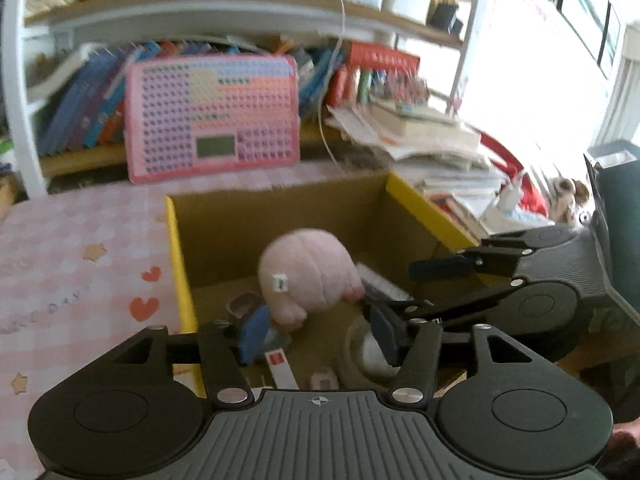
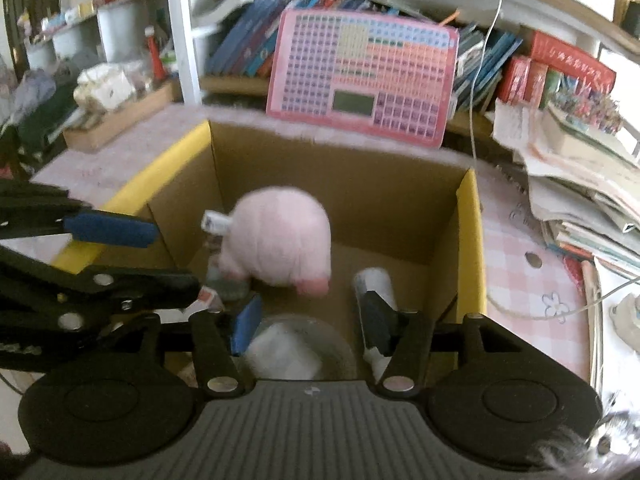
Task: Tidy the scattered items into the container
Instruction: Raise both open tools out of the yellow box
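Observation:
A cardboard box with yellow-edged flaps [image 1: 176, 260] [image 2: 468, 240] stands open on the pink chequered tablecloth. A pink plush toy [image 1: 308, 276] [image 2: 280, 240] with a white tag is inside it, blurred, just beyond both grippers and touching neither. My left gripper [image 1: 318, 334] [image 2: 132, 256] is over the box's near left side, open, with nothing between its pads. My right gripper [image 2: 310, 320] [image 1: 420, 288] is beside it over the box, also open and empty. On the box floor lie a white tube [image 2: 374, 280], a clear round tub [image 2: 296, 344] and a red-and-white card [image 1: 280, 368].
A pink toy keyboard tablet [image 1: 212, 120] [image 2: 360, 76] leans on the bookshelf behind the box. A sloping pile of books and papers [image 1: 436, 148] [image 2: 580, 184] sits to the right. A white cable [image 2: 480, 80] hangs down near the box's far right corner.

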Demonstrator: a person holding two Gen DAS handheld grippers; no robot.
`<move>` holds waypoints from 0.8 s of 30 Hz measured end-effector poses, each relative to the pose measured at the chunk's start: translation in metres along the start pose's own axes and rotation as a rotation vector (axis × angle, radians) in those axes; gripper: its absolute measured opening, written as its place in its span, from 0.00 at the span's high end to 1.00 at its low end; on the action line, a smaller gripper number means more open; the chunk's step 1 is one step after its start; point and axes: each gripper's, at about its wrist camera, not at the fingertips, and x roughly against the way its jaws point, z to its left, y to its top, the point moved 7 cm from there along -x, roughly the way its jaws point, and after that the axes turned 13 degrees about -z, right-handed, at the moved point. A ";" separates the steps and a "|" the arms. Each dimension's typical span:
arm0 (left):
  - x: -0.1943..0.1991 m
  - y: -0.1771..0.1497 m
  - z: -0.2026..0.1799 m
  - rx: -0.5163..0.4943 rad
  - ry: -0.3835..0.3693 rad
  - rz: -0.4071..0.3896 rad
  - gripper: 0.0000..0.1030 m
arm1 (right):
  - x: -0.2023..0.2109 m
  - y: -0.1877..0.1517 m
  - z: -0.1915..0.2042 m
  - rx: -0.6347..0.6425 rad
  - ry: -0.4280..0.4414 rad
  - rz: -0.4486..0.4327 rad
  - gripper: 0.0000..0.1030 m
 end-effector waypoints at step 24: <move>0.133 -0.009 0.045 0.060 0.300 -0.186 0.06 | 0.074 0.007 0.069 -0.051 -0.076 -0.214 0.11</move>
